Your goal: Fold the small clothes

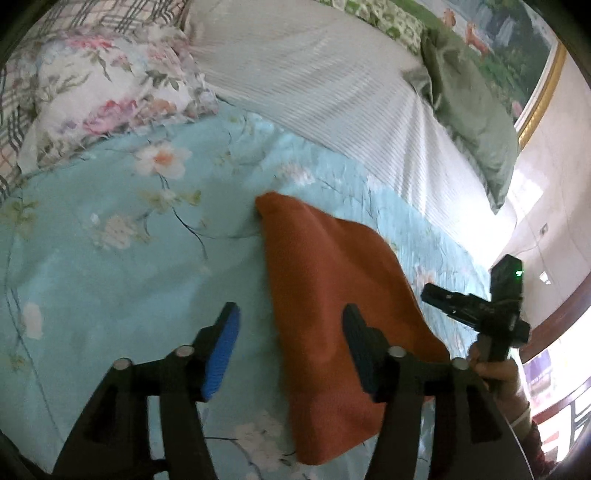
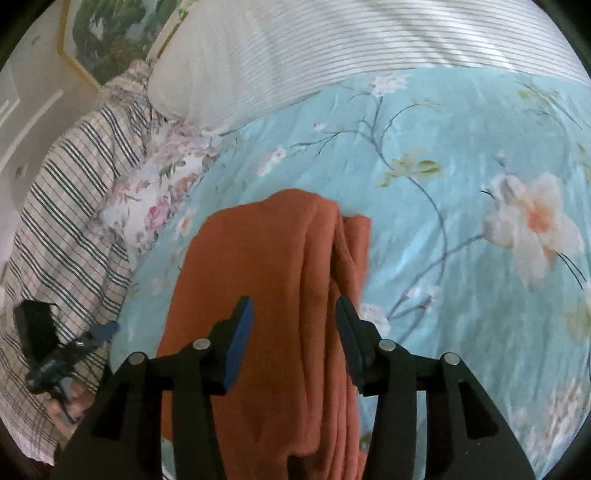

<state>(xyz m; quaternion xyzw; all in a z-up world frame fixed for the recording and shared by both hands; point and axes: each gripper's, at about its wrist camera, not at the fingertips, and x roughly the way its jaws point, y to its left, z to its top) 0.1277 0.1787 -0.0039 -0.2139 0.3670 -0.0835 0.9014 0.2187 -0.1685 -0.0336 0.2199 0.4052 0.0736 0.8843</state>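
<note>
A rust-orange garment point(image 1: 332, 295) lies folded lengthwise on the light blue floral bedspread point(image 1: 110, 258). My left gripper point(image 1: 291, 325) is open above its left edge, nothing between the blue pads. In the right wrist view the same garment point(image 2: 266, 277) shows as a long strip with stacked folds along its right side. My right gripper point(image 2: 293, 314) is open just above it, empty. The right gripper also shows in the left wrist view point(image 1: 480, 306), held by a hand; the left gripper shows in the right wrist view point(image 2: 62, 350).
A floral pillow point(image 1: 103, 96) and a plaid pillow point(image 2: 66, 221) lie at the head of the bed. A white striped quilt point(image 1: 332, 92) and a green cloth point(image 1: 476, 122) lie beyond the garment. A framed picture point(image 2: 110, 33) hangs on the wall.
</note>
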